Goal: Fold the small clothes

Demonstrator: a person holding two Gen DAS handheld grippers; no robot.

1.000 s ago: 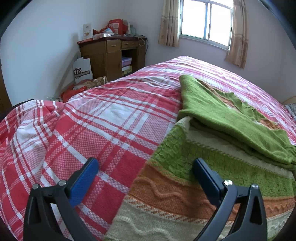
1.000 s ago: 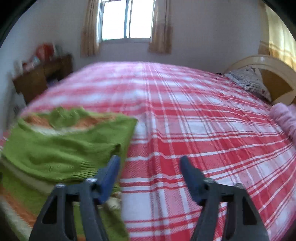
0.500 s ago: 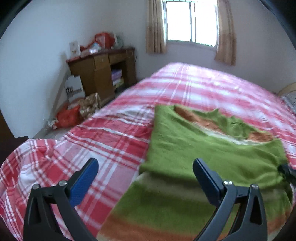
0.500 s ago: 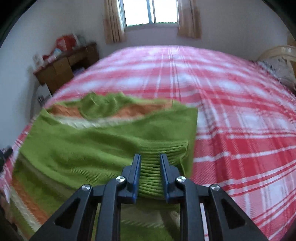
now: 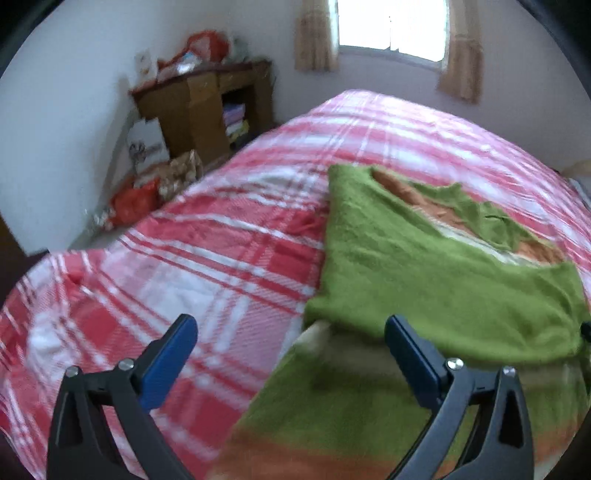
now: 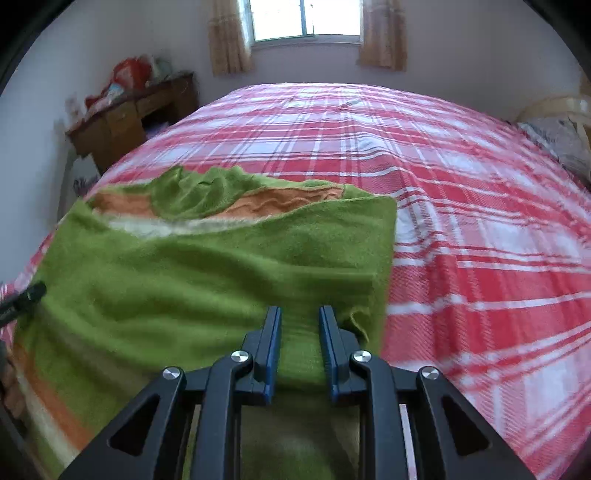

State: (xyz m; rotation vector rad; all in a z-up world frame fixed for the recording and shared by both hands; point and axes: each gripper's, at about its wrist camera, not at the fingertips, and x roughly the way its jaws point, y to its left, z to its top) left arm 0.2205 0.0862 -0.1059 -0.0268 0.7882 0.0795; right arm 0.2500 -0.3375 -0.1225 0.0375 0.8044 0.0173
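A green knitted sweater (image 5: 436, 280) with orange and cream stripes lies on a red plaid bed; a green sleeve is folded across its body. My left gripper (image 5: 291, 339) is open and empty, hovering over the sweater's left edge where it meets the bedspread. In the right wrist view the sweater (image 6: 207, 273) fills the lower left. My right gripper (image 6: 300, 321) is shut on the ribbed green cuff of the sleeve near the sweater's right edge. The tip of the left gripper (image 6: 26, 299) shows at the far left.
The red plaid bedspread (image 6: 461, 206) stretches far and right. A wooden desk (image 5: 207, 107) with clutter stands against the wall at the left, with bags (image 5: 147, 184) on the floor below. A pillow (image 6: 557, 140) lies at far right. A window (image 6: 306, 18) is behind.
My right gripper moved left onto the sleeve cuff and shut on it, then stayed shut. My left gripper lifted and drew back from the sweater's hem, staying open.
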